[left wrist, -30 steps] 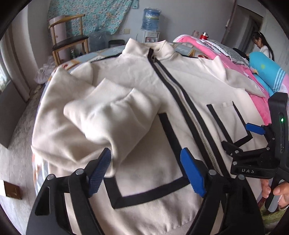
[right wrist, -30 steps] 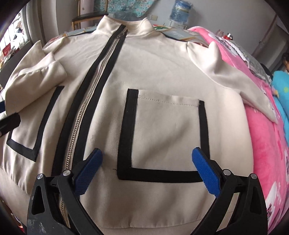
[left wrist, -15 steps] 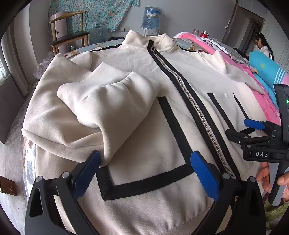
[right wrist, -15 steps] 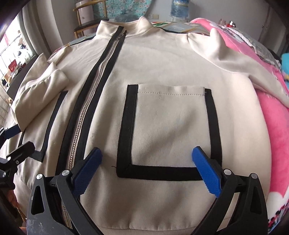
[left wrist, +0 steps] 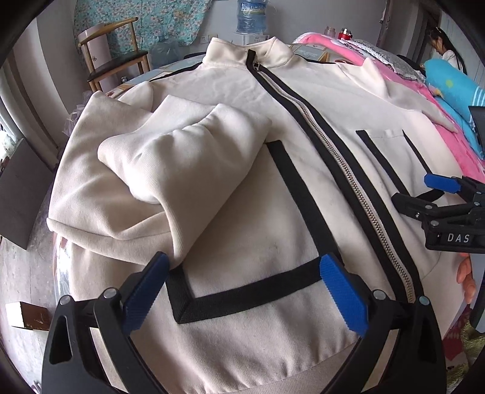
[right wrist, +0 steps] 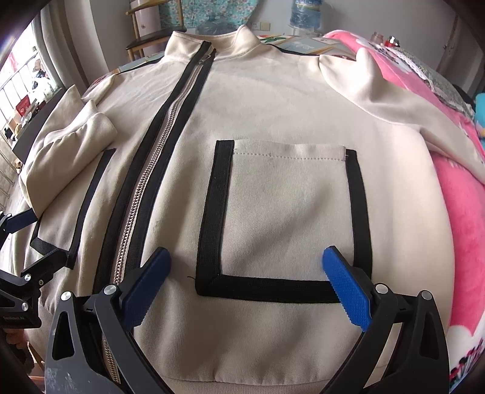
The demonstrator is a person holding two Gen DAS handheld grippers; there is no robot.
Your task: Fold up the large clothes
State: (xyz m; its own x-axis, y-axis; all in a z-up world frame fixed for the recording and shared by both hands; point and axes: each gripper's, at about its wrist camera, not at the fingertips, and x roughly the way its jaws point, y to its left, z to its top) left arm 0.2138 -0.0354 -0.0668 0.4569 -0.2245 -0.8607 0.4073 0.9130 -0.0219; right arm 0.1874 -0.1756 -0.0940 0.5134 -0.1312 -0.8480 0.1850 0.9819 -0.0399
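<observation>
Both hand-held grippers hang over the lower hem of a cream zip-up jacket (left wrist: 230, 212) with their jaws spread wide and nothing between the blue pads. At the bottom of the left wrist view, the left gripper (left wrist: 242, 291) sits above the black-trimmed pocket (left wrist: 260, 242) on that side of the jacket, its pads apart from the fabric. At the bottom of the right wrist view, the right gripper (right wrist: 245, 288) frames the lower edge of the other black-trimmed pocket (right wrist: 288, 218) in the same way.

The jacket lies spread front-up, collar toward the top of both frames, with the closed zipper (right wrist: 148, 188) running between black bands from collar to hem. One sleeve (left wrist: 188, 163) is folded inward across the chest in the left centre of the left wrist view, its cuff lying over the upper corner of the pocket there. The other sleeve (right wrist: 394, 100) stretches out toward the upper right of the right wrist view, over a pink blanket (right wrist: 460, 194).

Fingers (left wrist: 465, 272) of a hand show at the right edge of the left wrist view, below the right gripper's body. A wooden chair (left wrist: 112, 57) stands at upper left, a water bottle (left wrist: 251, 15) at top centre, and a person (left wrist: 445, 51) sits at upper right
</observation>
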